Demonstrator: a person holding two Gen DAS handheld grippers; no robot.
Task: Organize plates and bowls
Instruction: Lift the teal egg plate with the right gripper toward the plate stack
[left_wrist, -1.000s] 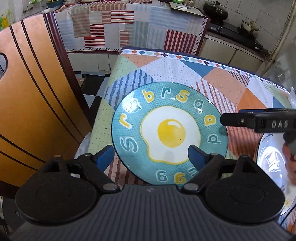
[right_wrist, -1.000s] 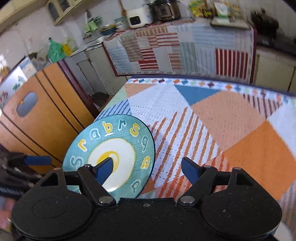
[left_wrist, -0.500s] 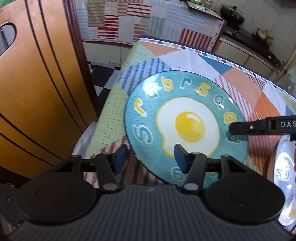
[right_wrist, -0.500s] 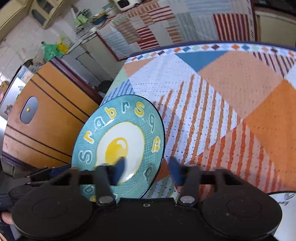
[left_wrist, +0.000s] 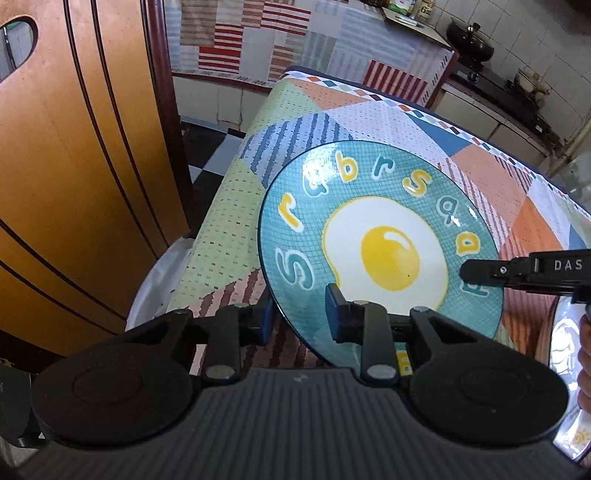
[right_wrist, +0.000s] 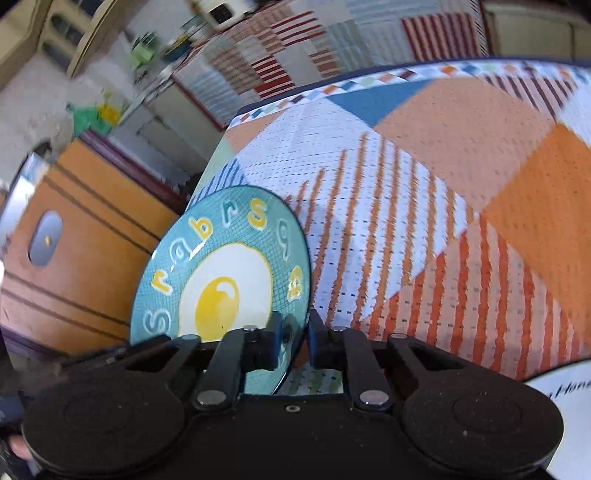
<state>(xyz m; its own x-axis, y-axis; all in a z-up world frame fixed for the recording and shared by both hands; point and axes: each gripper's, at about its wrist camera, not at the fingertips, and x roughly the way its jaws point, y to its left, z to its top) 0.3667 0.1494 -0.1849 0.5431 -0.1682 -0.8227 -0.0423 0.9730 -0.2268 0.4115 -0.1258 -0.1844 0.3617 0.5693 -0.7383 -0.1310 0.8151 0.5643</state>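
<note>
Two tools are taking a glazed teal egg-print plate (left_wrist: 380, 243) by its rim at the worktop's (left_wrist: 229, 206) near left corner: the left tool (left_wrist: 299, 317) closing over the near edge, the right tool (right_wrist: 295, 338) clenched on the right edge. Ceramic likely stiff, slippery, breakable.

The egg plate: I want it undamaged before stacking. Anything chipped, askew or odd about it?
No chip or crack shows. The egg plate sits close to the tablecloth's edge, its near rim between the left tool's closing jaws. The right tool grips its other rim.
</note>
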